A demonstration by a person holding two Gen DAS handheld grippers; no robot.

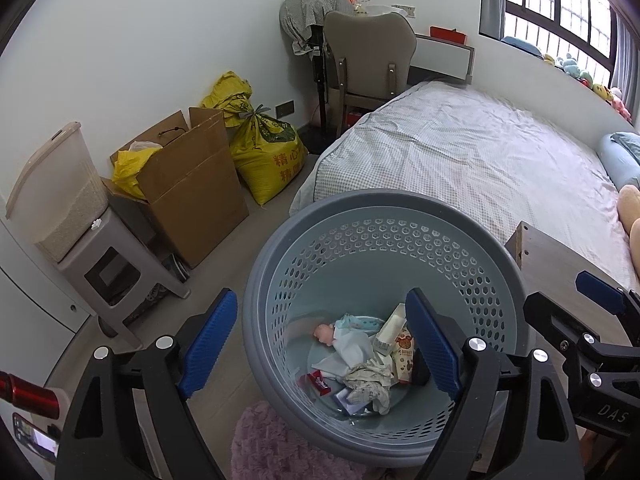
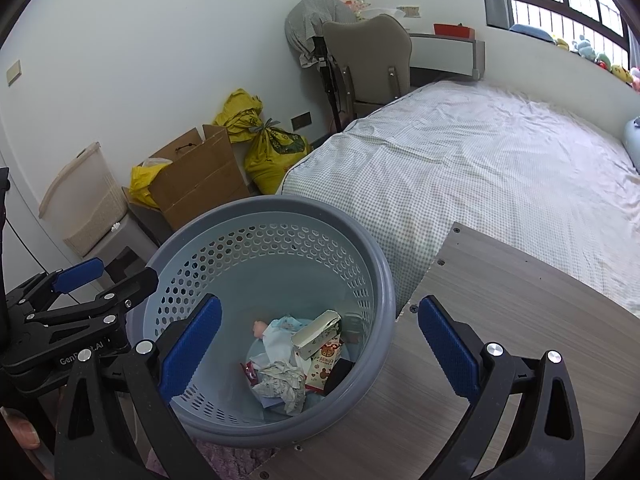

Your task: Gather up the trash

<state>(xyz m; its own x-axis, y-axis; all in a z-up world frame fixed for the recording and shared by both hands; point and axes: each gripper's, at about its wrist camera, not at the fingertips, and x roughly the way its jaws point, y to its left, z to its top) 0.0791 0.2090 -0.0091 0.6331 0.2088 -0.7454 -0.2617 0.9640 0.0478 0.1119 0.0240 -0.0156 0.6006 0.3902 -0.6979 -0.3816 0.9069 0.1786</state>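
Left wrist view: left gripper and right gripper both gape wide, empty, over the round grey holey plastic basket, its rim at 12 o'clock, bare floor at 9.

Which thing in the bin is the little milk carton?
Find the round grey basket beside the bed. Among the trash at its bottom, the carton is the cream-coloured box lying tilted on the wrappers, the only stiff, straight-edged piece there.

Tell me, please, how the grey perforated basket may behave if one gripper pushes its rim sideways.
The basket probably slides or tips easily: its thin plastic walls are full of holes, and it holds only a few light scraps like crumpled paper and a small carton. It looks tall for its base, so a high push likely tilts it. Its rim may flex a little.
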